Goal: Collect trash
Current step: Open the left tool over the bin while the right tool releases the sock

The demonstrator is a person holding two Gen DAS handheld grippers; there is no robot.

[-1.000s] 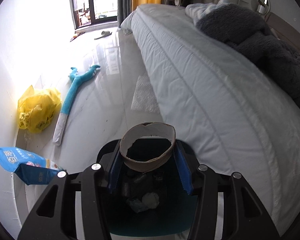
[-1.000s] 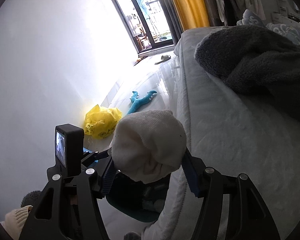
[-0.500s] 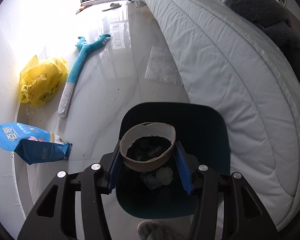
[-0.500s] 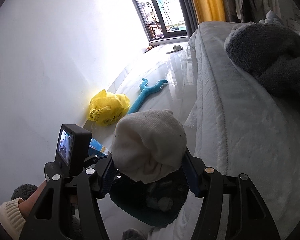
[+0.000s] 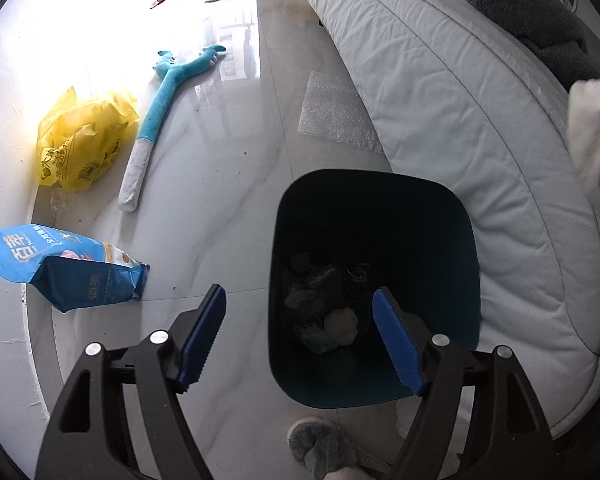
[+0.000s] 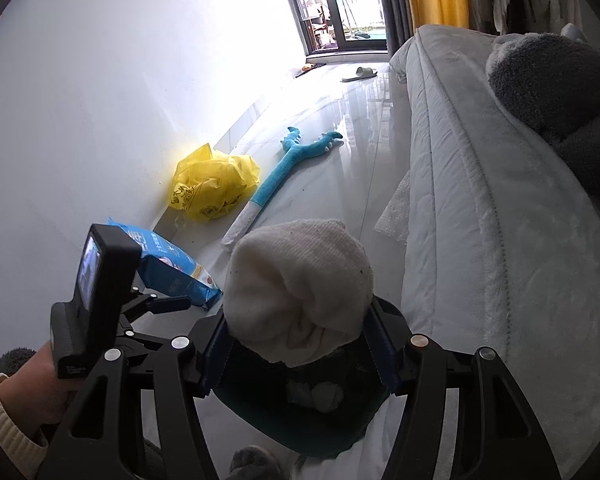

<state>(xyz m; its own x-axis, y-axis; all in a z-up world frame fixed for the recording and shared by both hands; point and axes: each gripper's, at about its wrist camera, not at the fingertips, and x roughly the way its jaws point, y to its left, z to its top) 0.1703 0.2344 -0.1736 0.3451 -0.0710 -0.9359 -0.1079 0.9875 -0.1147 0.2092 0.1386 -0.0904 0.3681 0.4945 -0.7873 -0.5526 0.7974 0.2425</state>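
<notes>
Moved: cardboard ring gone from left gripper (image 5: 300,336), jaws now spread, hovering over bin (image 5: 470,240)
Right gripper (image 6: 296,344): jaws pinching white sock (image 6: 296,292), above bin's near edge, beside bed (image 6: 480,240)
How: centre sock over bin opening, then let go; keep clear of left gripper

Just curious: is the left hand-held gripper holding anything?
No, the left hand-held gripper is open and empty above the bin.
</notes>
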